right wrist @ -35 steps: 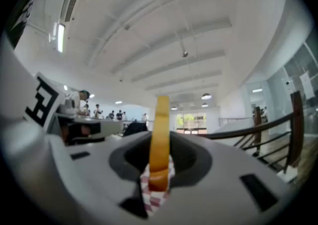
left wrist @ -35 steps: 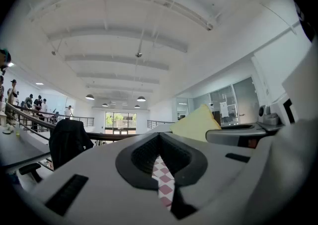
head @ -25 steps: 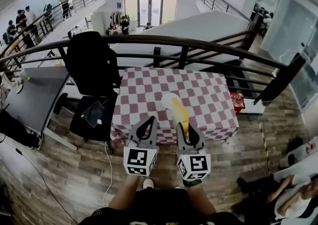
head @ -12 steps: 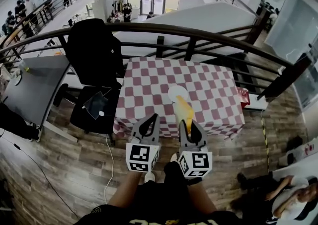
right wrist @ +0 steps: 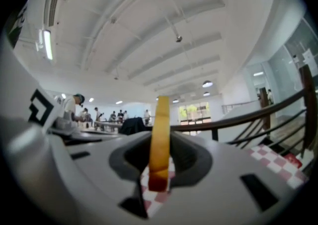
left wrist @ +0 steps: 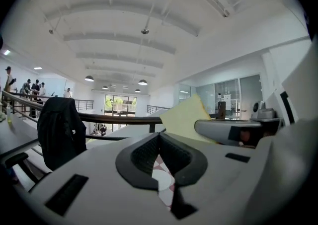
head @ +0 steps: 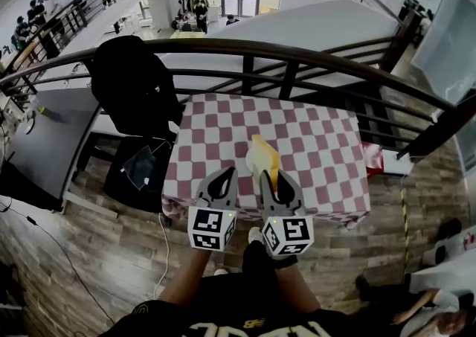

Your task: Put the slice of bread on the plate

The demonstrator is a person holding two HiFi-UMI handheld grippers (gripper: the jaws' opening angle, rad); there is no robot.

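Observation:
My right gripper [head: 270,177] is shut on a slice of bread [head: 266,158], held upright and edge-on between its pads [right wrist: 160,139]. In the head view the slice hangs over the near middle of the checkered table [head: 320,142] and hides most of the white plate. Part of that plate [left wrist: 162,181] shows through the gap under the left gripper's fingers. My left gripper [head: 224,173] sits just left of the right one, fingertips together, holding nothing [left wrist: 158,137]. In the left gripper view the pale yellow slice [left wrist: 186,118] rises beside the right gripper [left wrist: 228,130].
A dark railing [head: 297,56] runs along the far side of the table. A black chair draped with a dark jacket [head: 134,90] stands to the table's left, beside a grey desk [head: 37,149]. A red box [head: 374,157] lies on the floor at the right.
Both grippers have moved forward and a little down toward the table. The bread, held all along, now sits over the plate's spot in the head view.

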